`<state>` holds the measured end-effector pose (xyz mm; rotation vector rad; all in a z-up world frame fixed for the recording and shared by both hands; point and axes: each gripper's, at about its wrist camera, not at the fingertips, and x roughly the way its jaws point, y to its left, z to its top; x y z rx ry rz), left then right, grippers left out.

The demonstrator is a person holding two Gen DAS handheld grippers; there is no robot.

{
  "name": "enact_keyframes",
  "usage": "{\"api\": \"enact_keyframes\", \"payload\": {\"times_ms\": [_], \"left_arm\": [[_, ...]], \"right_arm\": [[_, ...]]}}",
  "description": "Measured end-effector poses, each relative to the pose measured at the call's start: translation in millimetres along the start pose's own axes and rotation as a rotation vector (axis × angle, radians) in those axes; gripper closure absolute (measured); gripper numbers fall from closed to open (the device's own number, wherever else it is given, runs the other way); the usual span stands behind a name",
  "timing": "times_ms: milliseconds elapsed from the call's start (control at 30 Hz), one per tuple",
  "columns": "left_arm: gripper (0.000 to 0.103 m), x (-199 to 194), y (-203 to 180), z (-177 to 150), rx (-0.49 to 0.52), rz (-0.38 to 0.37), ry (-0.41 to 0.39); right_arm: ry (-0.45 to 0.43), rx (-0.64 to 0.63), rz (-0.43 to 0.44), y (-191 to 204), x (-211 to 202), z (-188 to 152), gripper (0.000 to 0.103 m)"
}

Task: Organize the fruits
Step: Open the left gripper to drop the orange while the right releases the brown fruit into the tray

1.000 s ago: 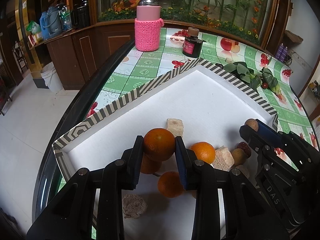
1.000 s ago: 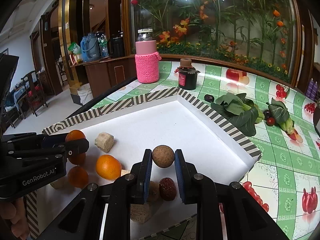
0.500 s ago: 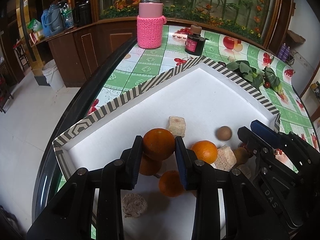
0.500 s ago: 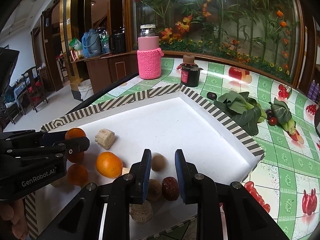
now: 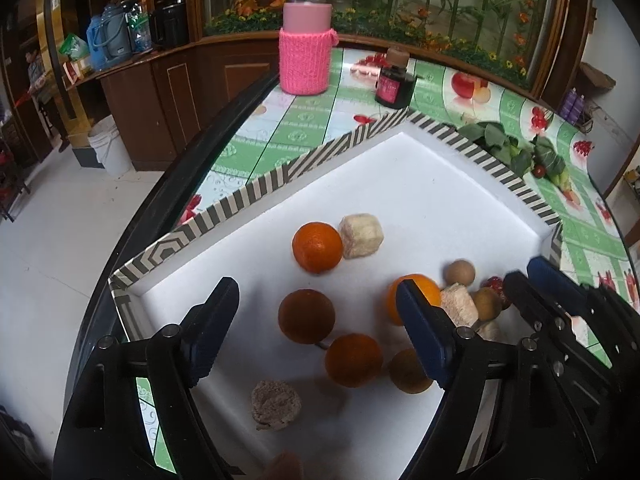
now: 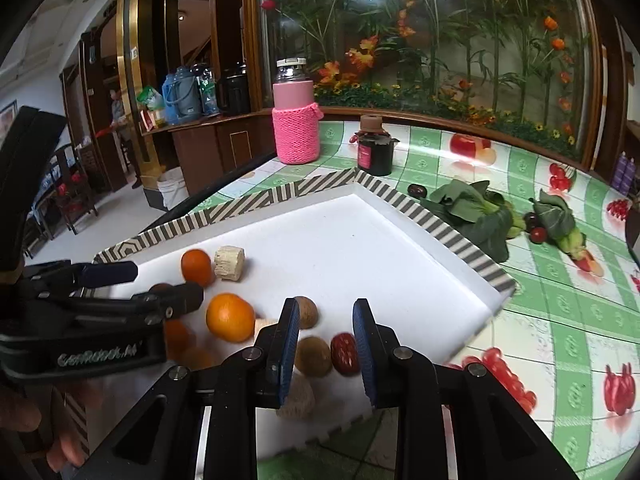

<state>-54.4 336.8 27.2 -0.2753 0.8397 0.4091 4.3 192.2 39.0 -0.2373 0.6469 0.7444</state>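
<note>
A white tray with a striped rim (image 5: 256, 196) (image 6: 452, 236) holds the fruits. In the left wrist view an orange (image 5: 317, 246) lies on the tray floor beside a pale cube (image 5: 361, 236). More oranges (image 5: 353, 360) and a dark round fruit (image 5: 306, 316) lie nearer. My left gripper (image 5: 318, 320) is wide open and empty above them. My right gripper (image 6: 326, 342) is open and empty above a brown fruit (image 6: 314, 356) and a red date (image 6: 345, 353). A round brown ball (image 6: 307, 312) (image 5: 461, 273) rests on the tray just past the right fingers.
A pink knitted bottle (image 5: 305, 44) and a dark jar (image 5: 394, 86) stand behind the tray on the green fruit-print tablecloth (image 6: 560, 300). Leafy greens (image 6: 476, 210) and cherries lie right of the tray. The table's dark edge (image 5: 168, 208) drops to the floor at left.
My left gripper opened wide and let go of the orange, which now lies on the tray by the pale cube. My right gripper released the brown ball earlier and opened further.
</note>
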Motion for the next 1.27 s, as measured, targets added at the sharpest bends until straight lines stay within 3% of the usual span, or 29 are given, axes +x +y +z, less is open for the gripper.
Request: {"api": "enact_keyframes", "payload": {"times_ms": [167,367,867,1000,1267], "left_arm": [[0.021,-15.8,-2.7,-10.2,0.015,-0.026,-0.070],[0.021,-40.9,-4.9,-33.3,0.026,0.008,-0.130],[0.021,-54.8,-28.2,-74.6,0.063,-0.066,-0.053],[0.021,-56.2,-36.8,-79.9,0.081,0.001,-0.067],[0.021,-60.6,-38.6,-84.7,0.076,0.012,-0.079]], "right_arm": [[-0.001,0.005,-0.010,-1.3,-19.8,-2.4,0.077],[0.001,-0.006,-0.001,3.2,-41.6,-12.3,0.077],[0.009,-0.022,-0.017,6.3,-76.2,-42.8,0.077],[0.004,-0.012,-0.018,2.8,-82.1,-48.1,0.077],[-0.005,-0.001,-0.013,-4.0,-88.8,-52.2,0.077]]}}
